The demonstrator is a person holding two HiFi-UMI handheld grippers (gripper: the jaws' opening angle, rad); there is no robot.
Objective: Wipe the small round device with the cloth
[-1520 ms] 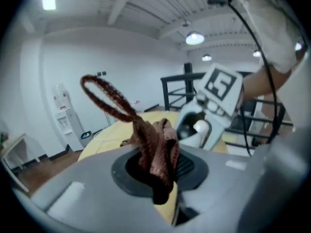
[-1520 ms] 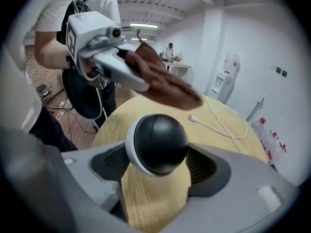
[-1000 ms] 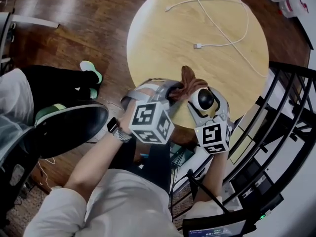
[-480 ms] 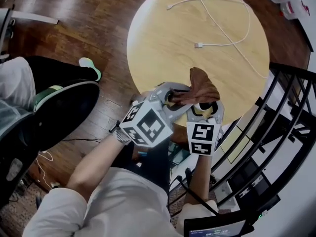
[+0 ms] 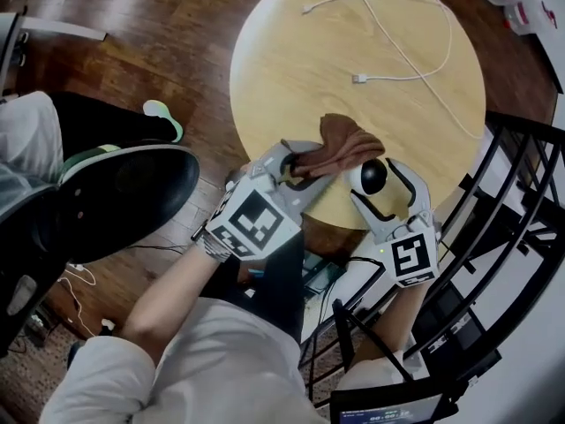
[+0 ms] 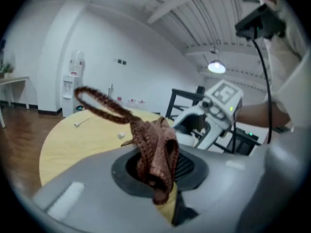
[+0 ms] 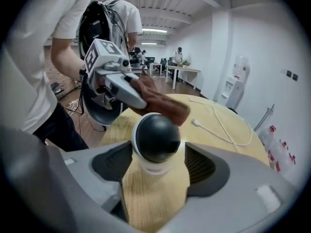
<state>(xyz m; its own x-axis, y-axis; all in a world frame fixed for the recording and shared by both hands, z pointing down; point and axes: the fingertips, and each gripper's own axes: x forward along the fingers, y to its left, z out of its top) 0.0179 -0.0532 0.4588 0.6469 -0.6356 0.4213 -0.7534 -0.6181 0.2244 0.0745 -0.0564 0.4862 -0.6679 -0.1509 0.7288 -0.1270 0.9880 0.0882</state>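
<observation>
Where the left gripper (image 6: pixel 155 176) comes to its tip, the jaws are pinched tight on a brown cloth (image 6: pixel 156 147). Bunched folds stand up out of the grip, and a thin loop (image 6: pixel 97 102) of the same fabric arcs off to one side.

On the right gripper (image 7: pixel 158 165), the jaws are narrowed onto the small round device (image 7: pixel 156 136), a pad at each side of its white base. The dark domed top stands proud of them. The device is upright at the near edge of the counter (image 5: pixel 291 69), with wood grain showing under it between the jaws.

Seen from above, the cloth's loose end (image 5: pixel 346 141) lies just up and left of the device (image 5: pixel 369 177), its lower fold at the dome's edge. Whether fabric and dome actually touch, I cannot tell. The left gripper reaches in from the person's left, angled across toward the right one, and the two tips are near each other.

The counter is round and of pale wood. Further out on it, well apart from both grippers, a white cable (image 5: pixel 402 56) runs in loose curves, its plug end (image 5: pixel 359 79) lying free near the middle. Beyond the counter's rim is dark wooden floor (image 5: pixel 132 51). To the person's right stands a black metal rail (image 5: pixel 521 175).
</observation>
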